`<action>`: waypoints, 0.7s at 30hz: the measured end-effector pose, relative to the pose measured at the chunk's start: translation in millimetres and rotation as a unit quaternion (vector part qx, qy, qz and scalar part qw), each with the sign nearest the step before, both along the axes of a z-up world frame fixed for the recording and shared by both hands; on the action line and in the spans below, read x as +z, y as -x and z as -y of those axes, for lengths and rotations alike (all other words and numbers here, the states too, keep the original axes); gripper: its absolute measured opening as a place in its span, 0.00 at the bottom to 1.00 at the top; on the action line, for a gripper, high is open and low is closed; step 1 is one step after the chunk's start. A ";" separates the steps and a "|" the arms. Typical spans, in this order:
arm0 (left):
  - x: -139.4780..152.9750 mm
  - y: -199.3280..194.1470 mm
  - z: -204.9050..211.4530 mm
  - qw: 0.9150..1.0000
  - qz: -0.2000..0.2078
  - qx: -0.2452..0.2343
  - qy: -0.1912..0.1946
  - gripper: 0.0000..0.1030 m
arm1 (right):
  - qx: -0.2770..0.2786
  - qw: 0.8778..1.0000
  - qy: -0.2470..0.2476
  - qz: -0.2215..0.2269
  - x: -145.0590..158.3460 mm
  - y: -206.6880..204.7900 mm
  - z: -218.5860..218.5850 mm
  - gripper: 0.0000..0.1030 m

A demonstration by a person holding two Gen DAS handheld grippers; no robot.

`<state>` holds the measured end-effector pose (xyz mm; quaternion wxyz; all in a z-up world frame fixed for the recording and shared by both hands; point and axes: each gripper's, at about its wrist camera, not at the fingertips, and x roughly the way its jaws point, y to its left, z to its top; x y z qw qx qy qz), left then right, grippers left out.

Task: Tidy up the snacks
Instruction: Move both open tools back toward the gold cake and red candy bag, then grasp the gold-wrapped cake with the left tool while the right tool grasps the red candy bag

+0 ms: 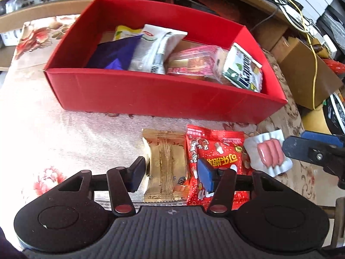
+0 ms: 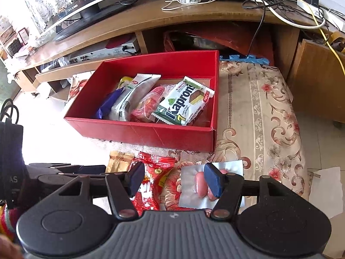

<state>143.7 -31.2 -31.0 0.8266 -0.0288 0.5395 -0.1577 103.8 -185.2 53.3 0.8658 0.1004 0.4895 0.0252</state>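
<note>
Gold snack packet (image 1: 166, 164) flat on the table, just in front of the red box (image 1: 151, 99), between the pads of the left gripper (image 1: 172, 172). Left pad touching the packet's edge; right pad over the seam between it and the red snack bag (image 1: 215, 161) lying alongside. Whether the packet is actually clamped: cannot tell. Not lifted in any case.

Sausage pack (image 2: 204, 185) on the flowered tablecloth (image 2: 269, 118), near the red bag. Right gripper (image 2: 174, 181) poised above the gap between those two, jaws part open, right pad overlapping the sausages in view, nothing seen pressed between the pads. Judged empty.

Already in the box: Kaprons wafer pack (image 2: 183, 103), pink-wrapped pack (image 2: 148, 103), white packet (image 2: 133, 97), purple wrapper (image 2: 107, 105), yellow-green packet (image 2: 124, 82) at the back. Free floor space remaining on the left side.

Progress, as judged: more than half done. Five items stowed, three outstanding on the table.

Limits of view: near ends of the gold packet and red bag cut off by the gripper body. Yellow-green packet mostly buried. Left part of the tabletop washed out by glare in both views; anything lying there not verifiable. Pink pack's contents indistinct.
</note>
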 end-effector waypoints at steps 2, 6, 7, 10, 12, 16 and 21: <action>0.5 -2.1 -1.6 1.000 0.000 0.005 0.005 0.60 | 0.000 1.000 0.001 -0.003 -1.8 -0.8 -0.3 0.59; 0.7 -4.3 -4.0 1.000 -0.003 0.010 0.015 0.60 | -0.003 1.000 -0.002 -0.017 -8.0 -4.7 -2.2 0.59; 0.6 -4.2 -4.2 1.000 -0.004 0.010 0.012 0.60 | -0.003 1.000 -0.002 -0.023 -11.2 -7.0 -3.6 0.59; 2.1 -2.7 -6.6 1.000 -0.006 0.014 -0.001 0.62 | -0.004 0.999 0.009 -0.040 -20.8 -15.4 -9.6 0.59; 3.8 -2.0 -11.1 1.000 -0.004 0.021 -0.011 0.59 | -0.002 0.999 0.008 -0.047 -25.2 -19.6 -13.9 0.59; 2.2 -3.5 -29.2 0.999 -0.014 0.038 -0.003 0.59 | -0.005 0.998 0.002 -0.061 -34.2 -26.5 -22.0 0.59; 3.2 -2.0 -32.5 0.999 -0.013 0.034 0.000 0.59 | -0.010 0.996 -0.015 -0.086 -53.9 -41.6 -37.9 0.59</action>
